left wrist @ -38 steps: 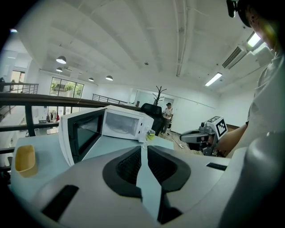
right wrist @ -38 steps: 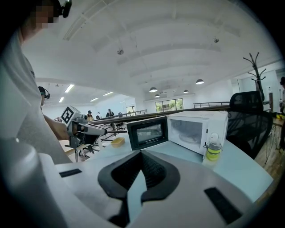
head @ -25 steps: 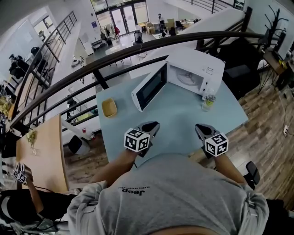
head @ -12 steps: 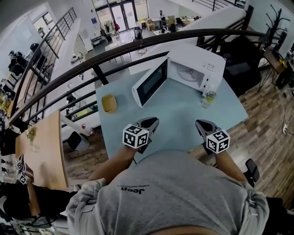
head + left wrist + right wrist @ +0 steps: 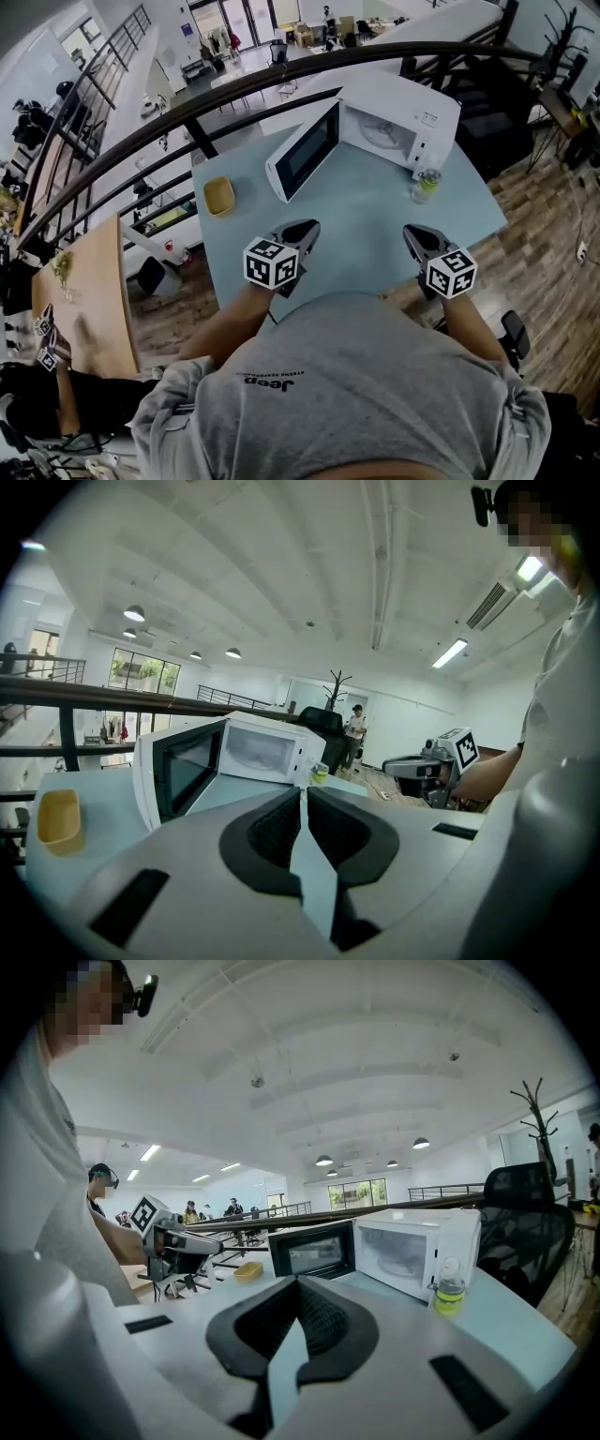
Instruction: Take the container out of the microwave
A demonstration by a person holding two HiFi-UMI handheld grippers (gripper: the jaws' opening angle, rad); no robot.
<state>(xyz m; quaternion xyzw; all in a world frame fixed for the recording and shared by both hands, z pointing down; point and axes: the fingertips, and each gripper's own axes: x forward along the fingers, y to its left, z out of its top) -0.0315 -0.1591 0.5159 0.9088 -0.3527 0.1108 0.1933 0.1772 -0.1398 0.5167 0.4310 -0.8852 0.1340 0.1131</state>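
Lowest in the head view, at the near edge of the pale blue bench (image 5: 375, 220), are two hand-held grippers. The left hand-held gripper (image 5: 305, 229) sits left of centre, its jaws closed to a thin slit with nothing between them. The right hand-held gripper (image 5: 415, 234) sits right of centre, its jaws also together and empty. Each carries one marker cube.

Further up at the left of the bench lies one container (image 5: 219, 195), outside the microwave. It is a shallow, yellow, rounded-rectangle dish, upright and apparently empty.

At the top centre stands one white microwave (image 5: 408, 111). Its door (image 5: 305, 167) is swung open toward the container, and a pale turntable (image 5: 382, 157) is visible inside. One small clear bottle (image 5: 425, 185) with a yellow-green label stands just beside the microwave's right front corner.

Against the frame a second earlier, little differs. Both grippers keep their places, the container and bottle have not shifted, and the whole scene sits slightly higher in the frame.
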